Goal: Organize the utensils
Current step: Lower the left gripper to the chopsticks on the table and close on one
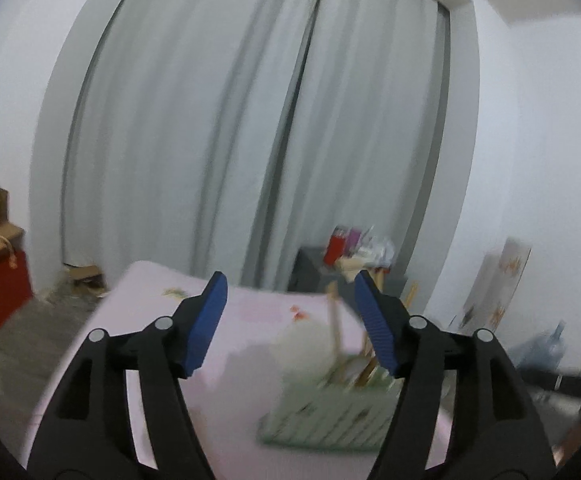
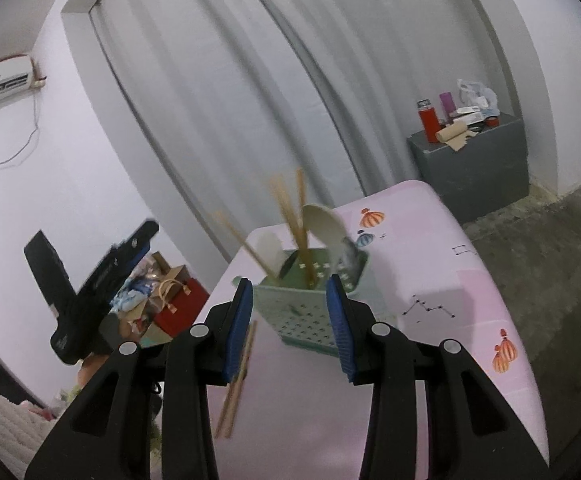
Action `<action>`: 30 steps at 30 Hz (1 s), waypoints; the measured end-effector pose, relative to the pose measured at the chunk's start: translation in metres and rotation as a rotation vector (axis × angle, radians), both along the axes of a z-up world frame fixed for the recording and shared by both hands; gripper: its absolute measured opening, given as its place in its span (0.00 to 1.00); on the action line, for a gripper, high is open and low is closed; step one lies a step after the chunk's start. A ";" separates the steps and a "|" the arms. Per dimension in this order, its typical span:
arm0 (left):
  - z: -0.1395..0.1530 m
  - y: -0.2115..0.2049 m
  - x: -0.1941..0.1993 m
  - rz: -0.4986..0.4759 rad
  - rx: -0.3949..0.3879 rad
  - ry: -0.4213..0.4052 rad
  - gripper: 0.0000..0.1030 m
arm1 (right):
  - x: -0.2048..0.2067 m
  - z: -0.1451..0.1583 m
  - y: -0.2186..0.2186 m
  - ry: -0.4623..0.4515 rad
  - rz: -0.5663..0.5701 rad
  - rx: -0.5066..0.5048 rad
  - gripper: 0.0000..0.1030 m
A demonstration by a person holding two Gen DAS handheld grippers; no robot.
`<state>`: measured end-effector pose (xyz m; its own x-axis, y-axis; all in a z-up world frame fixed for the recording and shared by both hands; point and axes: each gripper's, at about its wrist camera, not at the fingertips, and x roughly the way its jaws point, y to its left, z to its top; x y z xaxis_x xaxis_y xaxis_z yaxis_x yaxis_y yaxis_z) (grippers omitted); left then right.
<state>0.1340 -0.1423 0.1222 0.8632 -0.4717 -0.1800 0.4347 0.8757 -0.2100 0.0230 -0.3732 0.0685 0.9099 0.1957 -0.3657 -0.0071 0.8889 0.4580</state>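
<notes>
Right tongs (image 2: 290, 322): blue pads parted, a pair of light wooden chopsticks (image 2: 237, 380) running alongside the left pad, long axis steeply tilted, lower ends toward the camera; whether the pad presses them I cannot tell. Just beyond the tips, between both pads, stands a pale green perforated plastic caddy (image 2: 310, 312) on the pink-clothed counter (image 2: 450, 300). In it: more chopsticks (image 2: 298, 232) standing, leaning left, and a white spoon (image 2: 324, 228), bowl up. Left tongs (image 1: 288, 322): released, spread wide, nothing between them; the caddy (image 1: 330, 424) sits low, by the right pad. View blurred.
</notes>
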 end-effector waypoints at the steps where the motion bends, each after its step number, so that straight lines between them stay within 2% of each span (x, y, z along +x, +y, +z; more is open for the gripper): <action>1: -0.003 0.009 -0.003 0.012 0.032 0.015 0.62 | 0.000 0.000 0.003 0.001 0.009 0.001 0.37; 4: -0.016 0.032 -0.006 0.050 0.110 0.095 0.63 | 0.002 -0.005 0.017 0.028 0.046 0.016 0.37; 6: -0.032 0.038 0.000 0.059 0.171 0.194 0.63 | 0.008 -0.012 0.026 0.064 0.071 0.027 0.37; 9: -0.071 0.037 0.016 0.079 0.304 0.368 0.63 | 0.016 -0.026 0.042 0.123 0.110 0.047 0.37; 11: -0.091 0.035 0.022 0.080 0.348 0.433 0.58 | 0.021 -0.035 0.051 0.161 0.127 0.056 0.37; 12: -0.104 0.035 0.025 0.071 0.362 0.477 0.52 | 0.023 -0.038 0.054 0.175 0.133 0.059 0.37; 14: -0.123 0.039 0.030 0.044 0.347 0.552 0.42 | 0.024 -0.042 0.061 0.196 0.144 0.062 0.37; 17: -0.140 0.044 0.032 0.012 0.301 0.624 0.36 | 0.023 -0.050 0.073 0.224 0.158 0.054 0.37; 24: -0.158 0.038 0.024 -0.049 0.258 0.681 0.30 | 0.032 -0.068 0.099 0.293 0.200 0.036 0.37; 28: -0.171 0.029 0.022 -0.071 0.289 0.699 0.29 | 0.036 -0.072 0.108 0.313 0.215 0.027 0.37; 30: -0.177 0.027 0.023 -0.070 0.294 0.707 0.26 | 0.037 -0.074 0.112 0.322 0.218 0.019 0.37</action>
<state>0.1569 -0.1148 -0.0544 0.4663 -0.3678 -0.8046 0.3399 0.9142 -0.2208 0.0600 -0.2608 -0.0052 0.6858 0.3809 -0.6202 -0.0480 0.8740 0.4836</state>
